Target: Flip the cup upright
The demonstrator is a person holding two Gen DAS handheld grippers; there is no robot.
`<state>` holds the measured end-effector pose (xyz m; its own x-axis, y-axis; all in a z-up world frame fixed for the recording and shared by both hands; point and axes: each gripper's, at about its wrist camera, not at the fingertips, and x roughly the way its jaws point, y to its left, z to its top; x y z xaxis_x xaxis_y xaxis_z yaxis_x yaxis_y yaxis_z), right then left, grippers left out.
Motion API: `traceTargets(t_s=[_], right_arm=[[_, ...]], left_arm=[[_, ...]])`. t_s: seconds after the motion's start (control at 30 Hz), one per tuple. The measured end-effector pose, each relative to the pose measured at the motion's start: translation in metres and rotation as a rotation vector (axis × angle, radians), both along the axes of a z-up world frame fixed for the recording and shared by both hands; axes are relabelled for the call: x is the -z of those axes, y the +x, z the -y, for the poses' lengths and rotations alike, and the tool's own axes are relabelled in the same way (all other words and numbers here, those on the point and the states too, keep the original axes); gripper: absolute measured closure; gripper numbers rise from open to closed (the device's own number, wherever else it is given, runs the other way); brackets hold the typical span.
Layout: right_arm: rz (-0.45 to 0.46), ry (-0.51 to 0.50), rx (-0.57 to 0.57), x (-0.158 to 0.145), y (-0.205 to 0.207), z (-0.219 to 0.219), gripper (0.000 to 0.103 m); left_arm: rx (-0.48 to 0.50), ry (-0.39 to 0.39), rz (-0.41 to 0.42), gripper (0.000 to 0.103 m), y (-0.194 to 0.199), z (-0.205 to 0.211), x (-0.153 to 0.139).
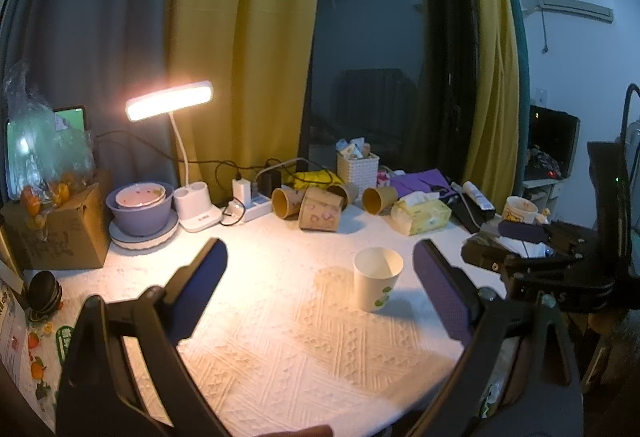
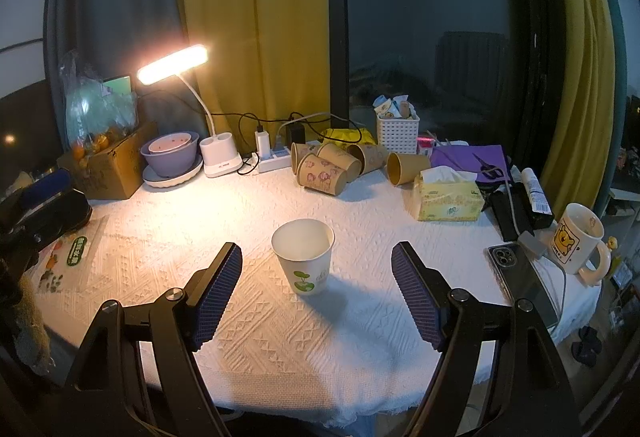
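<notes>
1. left wrist: we see the white paper cup (image 1: 377,279), tapered with a green print, upright on the embossed white tablecloth (image 1: 280,349) under a lit desk lamp (image 1: 170,101). the left gripper (image 1: 320,297) is spread wide, empty.
2. right wrist: the cup (image 2: 303,255) stands beyond the right gripper (image 2: 316,293), whose ribbed pads (image 2: 218,293) gape, touching nothing.
</notes>
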<state>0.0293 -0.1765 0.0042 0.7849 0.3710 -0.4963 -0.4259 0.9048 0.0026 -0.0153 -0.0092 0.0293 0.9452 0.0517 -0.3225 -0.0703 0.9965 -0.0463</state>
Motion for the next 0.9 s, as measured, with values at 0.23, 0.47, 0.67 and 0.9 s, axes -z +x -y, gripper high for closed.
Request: traceTargets(t_s=[0.23,0.47,0.67,0.9], right_arm=[[-0.001,-0.001,-0.002,0.0021,-0.0007,-0.0008,0.023],[-0.001,0.0,-0.001,0.0007,0.0,-0.0011,0.023],[-0.001,-0.001,-0.003,0.0012,-0.0004,-0.0013,0.023],[-0.004,-0.002,-0.005,0.0055,-0.0007,-0.003,0.023]], left_arm=[[0.001,-0.001,0.0,0.008,0.0001,-0.0003,-0.0004],[0.001,-0.001,-0.001,0.008,0.0005,-0.0007,-0.0005],[-0.007,-0.003,0.001,0.008,-0.0016,-0.0004,0.0005],[-0.005,-0.003,0.0,0.008,-0.0011,-0.0008,0.0004]])
